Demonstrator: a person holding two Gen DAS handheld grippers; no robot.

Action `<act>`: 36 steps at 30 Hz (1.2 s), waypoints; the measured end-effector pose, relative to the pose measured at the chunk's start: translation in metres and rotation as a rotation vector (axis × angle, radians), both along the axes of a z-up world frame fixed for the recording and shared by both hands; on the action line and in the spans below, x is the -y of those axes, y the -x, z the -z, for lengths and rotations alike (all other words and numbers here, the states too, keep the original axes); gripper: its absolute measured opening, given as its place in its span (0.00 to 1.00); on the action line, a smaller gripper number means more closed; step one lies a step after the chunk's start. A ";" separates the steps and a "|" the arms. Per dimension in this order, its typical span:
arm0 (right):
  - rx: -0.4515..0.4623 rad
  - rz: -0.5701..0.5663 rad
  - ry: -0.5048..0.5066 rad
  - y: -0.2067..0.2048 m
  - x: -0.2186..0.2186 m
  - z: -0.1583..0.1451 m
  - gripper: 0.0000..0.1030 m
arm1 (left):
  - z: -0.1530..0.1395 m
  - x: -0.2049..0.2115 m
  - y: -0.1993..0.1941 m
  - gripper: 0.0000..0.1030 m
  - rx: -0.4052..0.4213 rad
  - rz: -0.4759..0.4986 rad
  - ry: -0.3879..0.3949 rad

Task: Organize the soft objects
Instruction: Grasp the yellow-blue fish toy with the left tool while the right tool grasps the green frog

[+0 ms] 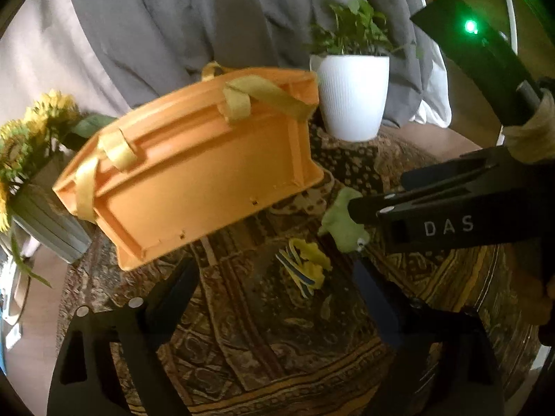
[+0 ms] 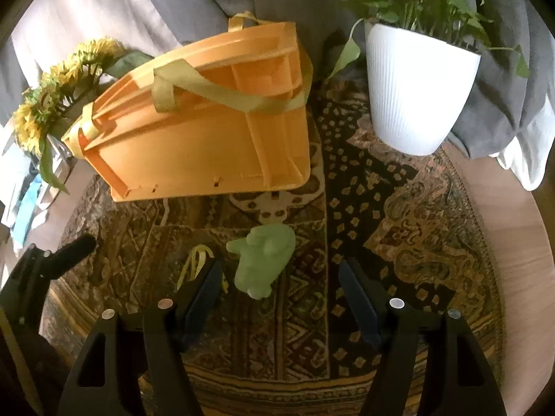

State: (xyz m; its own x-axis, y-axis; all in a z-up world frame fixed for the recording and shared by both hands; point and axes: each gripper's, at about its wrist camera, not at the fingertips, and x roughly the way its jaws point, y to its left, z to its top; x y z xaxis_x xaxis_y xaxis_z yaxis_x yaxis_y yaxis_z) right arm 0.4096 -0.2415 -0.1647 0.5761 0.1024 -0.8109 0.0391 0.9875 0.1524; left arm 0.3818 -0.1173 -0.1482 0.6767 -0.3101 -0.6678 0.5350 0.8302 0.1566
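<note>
Green soft toy point(image 2: 263, 260): you have a pale green plush lying on its side on the patterned cloth, in front of the crate.
Yellow soft piece point(image 1: 307, 268): crumpled yellow fabric with blue-striped bands, lying flat just beside your green toy.
Orange crate point(image 2: 208, 131): rigid plastic with yellowish fabric straps, tipped so you see its ribbed side.

Bare patterned rug point(image 2: 305, 312) between right gripper point(image 2: 279, 274) fingers: open lane up frame to green plush toy point(image 2: 263, 260). Orange crate point(image 2: 208, 131) blocks upper left, white plant pot point(image 2: 416, 93) upper right; free rug strip between them. Left wrist view: right gripper point(image 1: 360, 208) crosses from right edge at green plush toy point(image 1: 341, 222), beside yellow cloth point(image 1: 308, 267).
</note>
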 end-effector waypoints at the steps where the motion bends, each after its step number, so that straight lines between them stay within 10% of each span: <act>1: -0.004 -0.003 0.001 -0.001 0.000 0.002 0.68 | 0.003 0.001 -0.001 0.88 -0.011 0.002 0.000; 25: -0.072 -0.051 -0.012 -0.030 -0.008 0.031 0.56 | 0.055 0.015 -0.031 0.53 -0.138 0.024 -0.009; 36: -0.078 -0.075 -0.044 -0.040 -0.011 0.037 0.47 | 0.059 0.020 -0.037 0.21 -0.169 0.036 0.011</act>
State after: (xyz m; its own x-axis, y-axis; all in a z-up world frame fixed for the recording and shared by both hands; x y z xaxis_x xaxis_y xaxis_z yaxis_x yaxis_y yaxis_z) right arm 0.4496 -0.2307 -0.2013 0.5010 0.1796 -0.8466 -0.0211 0.9805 0.1955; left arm 0.4192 -0.1370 -0.2068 0.5430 -0.3401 -0.7678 0.5825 0.8111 0.0527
